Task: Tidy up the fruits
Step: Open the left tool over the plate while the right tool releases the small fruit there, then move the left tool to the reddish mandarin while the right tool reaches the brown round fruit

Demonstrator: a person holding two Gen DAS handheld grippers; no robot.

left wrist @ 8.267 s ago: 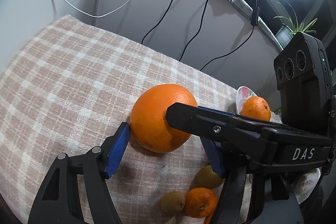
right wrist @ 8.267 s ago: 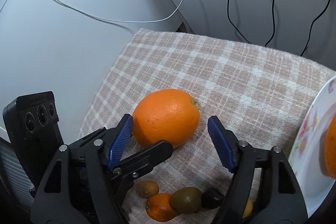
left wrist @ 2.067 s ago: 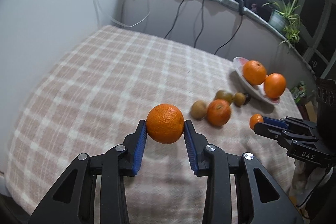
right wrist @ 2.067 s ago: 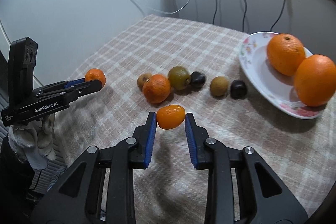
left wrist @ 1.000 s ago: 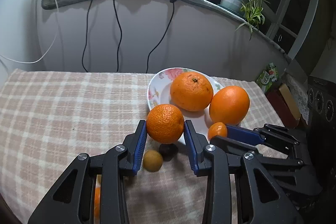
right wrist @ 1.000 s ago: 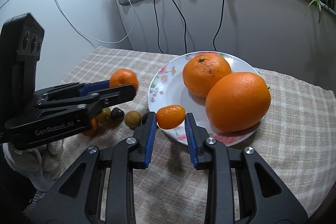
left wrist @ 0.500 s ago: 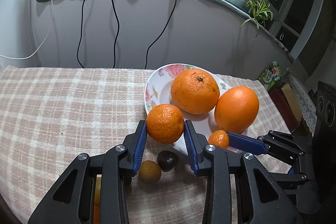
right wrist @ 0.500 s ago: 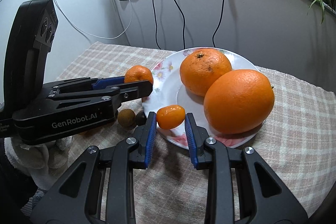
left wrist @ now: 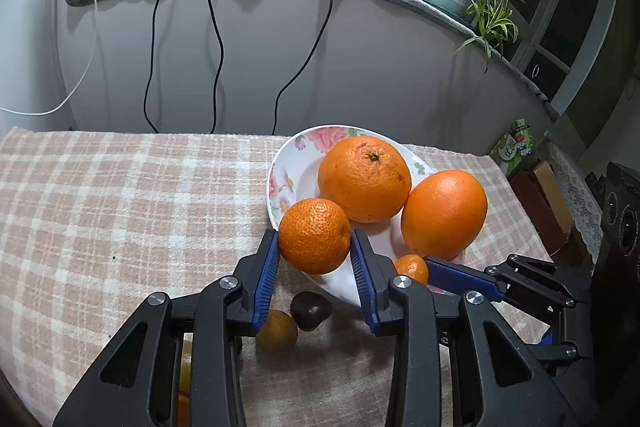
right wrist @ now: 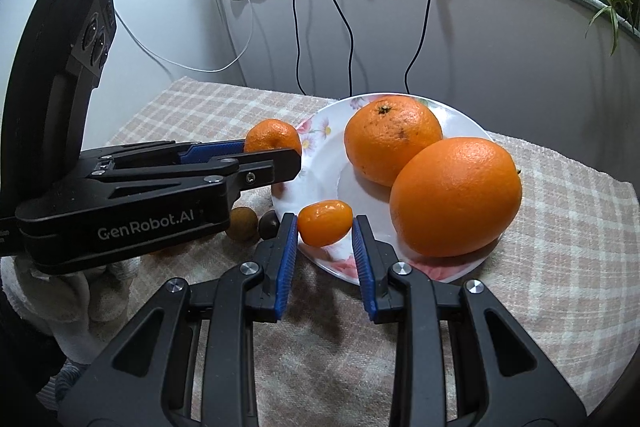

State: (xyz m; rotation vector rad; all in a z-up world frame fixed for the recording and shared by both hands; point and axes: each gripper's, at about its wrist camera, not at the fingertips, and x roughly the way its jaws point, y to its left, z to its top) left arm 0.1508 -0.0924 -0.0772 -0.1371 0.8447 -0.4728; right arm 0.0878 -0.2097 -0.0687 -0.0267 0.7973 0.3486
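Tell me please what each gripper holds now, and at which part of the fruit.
The left gripper holds a mandarin, pads on its two opposite sides. The right gripper holds a small oval kumquat, pinched at its two ends.

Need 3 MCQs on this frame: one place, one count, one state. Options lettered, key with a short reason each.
1. Where is the dark round fruit?
A. on the plate
B. on the checked cloth beside the plate
C. in the right tongs

2. How many large oranges lie on the floral plate?
A. one
B. two
C. four

3. What state are the left tongs in?
A. open, nothing held
B. shut on the mandarin
C. shut on the plate rim

Key:
1 B, it sits on the cloth just off the rim.
2 B, one rough-skinned, one smooth.
3 B, both blue pads press the mandarin; the right tongs clamp a kumquat.
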